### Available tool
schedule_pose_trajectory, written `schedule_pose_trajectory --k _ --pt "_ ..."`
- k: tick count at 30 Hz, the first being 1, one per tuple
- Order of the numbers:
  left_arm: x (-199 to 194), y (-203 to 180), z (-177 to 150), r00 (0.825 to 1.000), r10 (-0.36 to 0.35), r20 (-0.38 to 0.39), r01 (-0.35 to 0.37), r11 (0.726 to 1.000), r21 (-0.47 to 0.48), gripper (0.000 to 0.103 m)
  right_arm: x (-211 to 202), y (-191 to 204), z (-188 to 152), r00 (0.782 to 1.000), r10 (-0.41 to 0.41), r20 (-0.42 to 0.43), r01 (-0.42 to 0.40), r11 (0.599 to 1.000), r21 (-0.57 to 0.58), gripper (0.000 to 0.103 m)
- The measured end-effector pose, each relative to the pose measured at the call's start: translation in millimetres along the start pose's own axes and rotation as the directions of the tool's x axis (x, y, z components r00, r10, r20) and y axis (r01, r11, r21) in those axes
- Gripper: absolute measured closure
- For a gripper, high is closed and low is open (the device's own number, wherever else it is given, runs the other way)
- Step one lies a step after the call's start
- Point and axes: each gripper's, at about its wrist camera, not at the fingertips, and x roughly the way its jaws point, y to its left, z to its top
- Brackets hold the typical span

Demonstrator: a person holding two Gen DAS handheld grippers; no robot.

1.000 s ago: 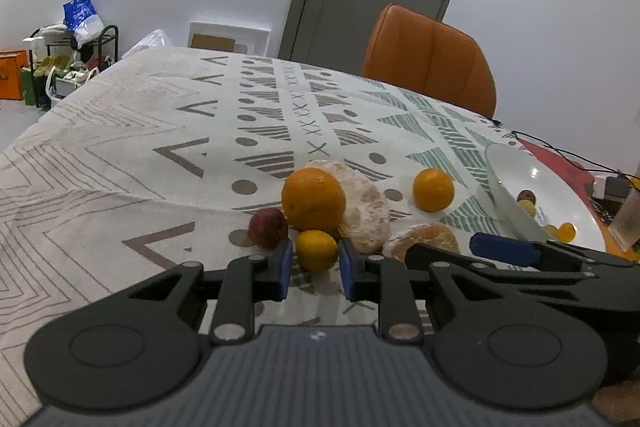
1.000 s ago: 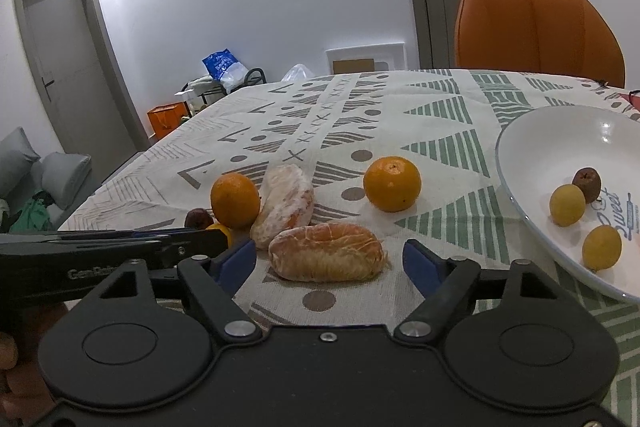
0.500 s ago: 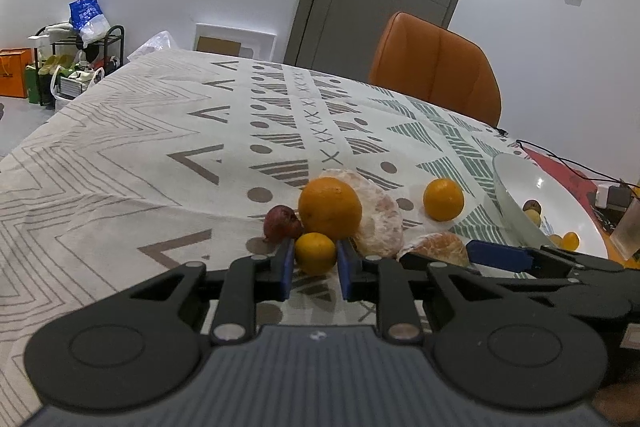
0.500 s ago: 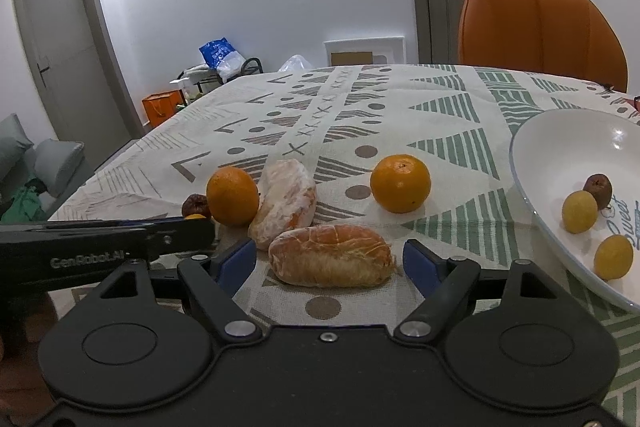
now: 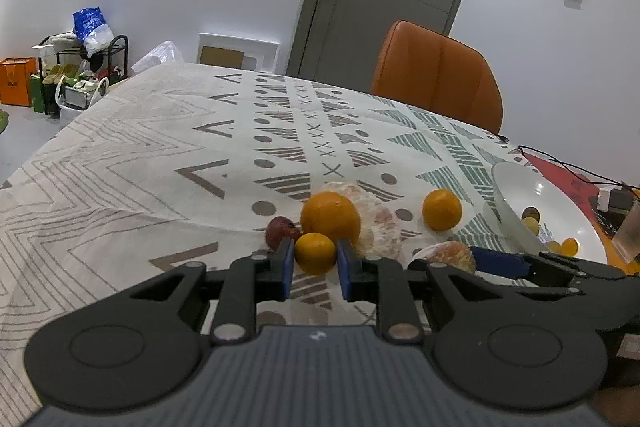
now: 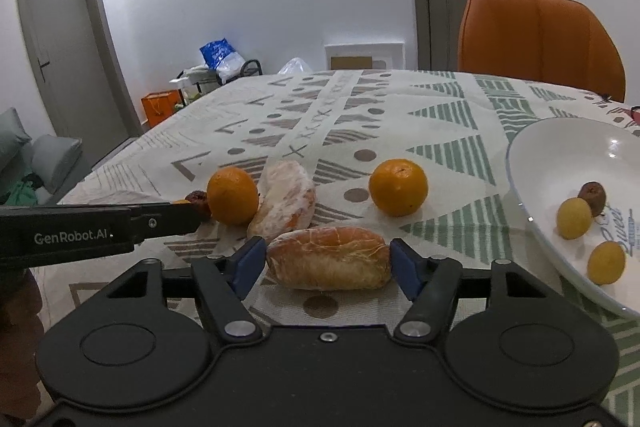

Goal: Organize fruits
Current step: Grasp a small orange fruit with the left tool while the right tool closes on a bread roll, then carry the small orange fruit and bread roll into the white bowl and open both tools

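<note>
Looking along our left gripper, we clench its blue pads on a small round yellow-orange fruit just before a large orange. Through the right wrist view, our right gripper has just been narrowing around a peeled, pith-covered citrus piece on the patterned tablecloth, pads touching its ends, beside the white bowl.

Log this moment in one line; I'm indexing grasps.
left gripper: shut on small orange fruit | right gripper: closing around peeled segment | bowl: four small fruits
</note>
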Motion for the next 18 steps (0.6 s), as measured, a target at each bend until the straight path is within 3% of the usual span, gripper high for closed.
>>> schedule_pose_trajectory --k 18 --pt "-2.7 -29.5 6.8 0.999 -0.030 0.027 0.028 0.998 0.053 0.082 -36.6 -32.7 4.4 0.994 -0.041 0.099 0.034 0.997 0.074 0.039"
